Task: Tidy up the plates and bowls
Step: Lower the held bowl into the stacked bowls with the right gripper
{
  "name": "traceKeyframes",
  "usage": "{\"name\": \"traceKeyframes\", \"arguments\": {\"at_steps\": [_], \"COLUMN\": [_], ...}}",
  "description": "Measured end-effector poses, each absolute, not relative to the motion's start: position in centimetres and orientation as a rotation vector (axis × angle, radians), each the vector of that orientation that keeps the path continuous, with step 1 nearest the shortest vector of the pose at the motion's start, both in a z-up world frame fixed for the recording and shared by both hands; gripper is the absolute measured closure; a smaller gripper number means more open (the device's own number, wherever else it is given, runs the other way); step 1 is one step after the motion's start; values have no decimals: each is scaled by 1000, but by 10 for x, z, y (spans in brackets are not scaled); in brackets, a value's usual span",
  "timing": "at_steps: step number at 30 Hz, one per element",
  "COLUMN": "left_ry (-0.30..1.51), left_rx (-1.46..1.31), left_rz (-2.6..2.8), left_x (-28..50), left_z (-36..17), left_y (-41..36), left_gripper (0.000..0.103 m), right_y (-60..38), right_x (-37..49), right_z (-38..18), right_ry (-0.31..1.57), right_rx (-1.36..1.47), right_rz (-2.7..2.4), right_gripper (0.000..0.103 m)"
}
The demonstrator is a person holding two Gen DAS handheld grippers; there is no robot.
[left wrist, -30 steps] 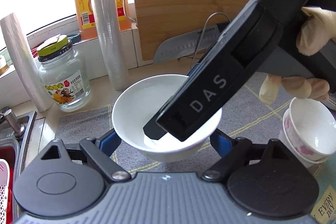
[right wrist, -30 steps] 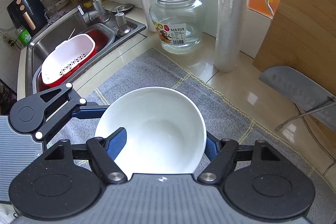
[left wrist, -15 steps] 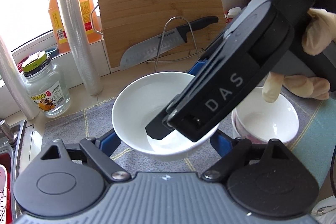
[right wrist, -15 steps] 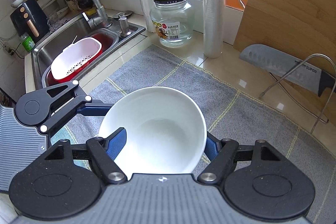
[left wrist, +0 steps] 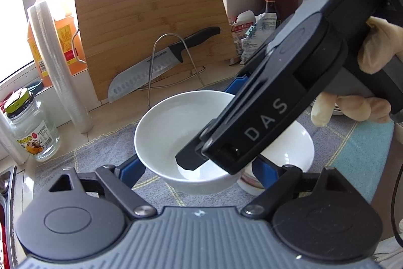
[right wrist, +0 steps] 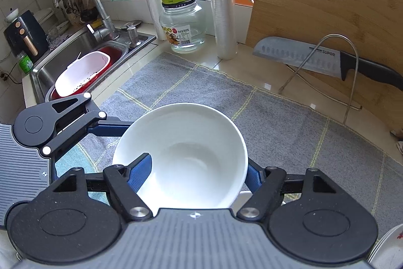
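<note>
A plain white bowl (left wrist: 176, 132) (right wrist: 191, 155) is held in the air over the grey mat by both grippers. My left gripper (left wrist: 199, 168) has its blue fingers (left wrist: 131, 168) against the bowl's two sides. My right gripper (right wrist: 196, 173) clamps the bowl's rim, one finger (right wrist: 141, 170) inside and one outside. In the left wrist view the right gripper's body (left wrist: 264, 117) crosses over the bowl. A stack of white bowls with a pink pattern (left wrist: 299, 143) sits just behind and below the held bowl, to its right.
A grey checked mat (right wrist: 277, 122) covers the counter. A cutting board (left wrist: 151, 29), a knife on a wire stand (left wrist: 161, 67), a glass jar (right wrist: 183, 24), cling film rolls (right wrist: 221, 4) and bottles line the back. The sink (right wrist: 75, 67) with a colander is at the left.
Both grippers have carried the bowl to the right, away from the sink. The patterned bowl stack has come to sit right beside and under the held bowl.
</note>
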State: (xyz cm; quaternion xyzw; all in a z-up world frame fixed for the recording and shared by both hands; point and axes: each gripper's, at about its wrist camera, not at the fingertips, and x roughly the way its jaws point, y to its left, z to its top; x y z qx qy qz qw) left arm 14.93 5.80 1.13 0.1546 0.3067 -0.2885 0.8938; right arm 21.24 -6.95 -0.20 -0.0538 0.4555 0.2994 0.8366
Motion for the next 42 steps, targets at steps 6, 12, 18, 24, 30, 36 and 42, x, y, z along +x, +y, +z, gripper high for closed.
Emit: {"name": "traceKeyframes", "arguments": {"at_steps": [6,12,18,24,30,36,42], "left_ry": [624,625,637,661,676,690,703], "left_rx": [319,324,328,330,335,330,317], "left_rz": [-640,-677,-713,-753,-775,-781,-783], "left_x": [147,144,143,149,152,152,153], "left_z": [14,14,10,5,3,-5,-11], "left_y": [41,25,12,3,-2,-3,-1], "left_gripper": [12,12,12,12,13,13,13], "right_y": [-91,-106,-121,-131,-137,-137,-136], "right_x": [206,200,195,191,190,190,191], "right_z": [0,-1,-6,-13,-21,-25,-26], "right_ry": [964,971,986,1014,1038,1052,1055], "right_rx": [-104,-99,-76,-66,-52,-59,-68], "right_rz": [587,547,511,481,465,466,468], "right_gripper": [23,23,23,23,23,23,23]}}
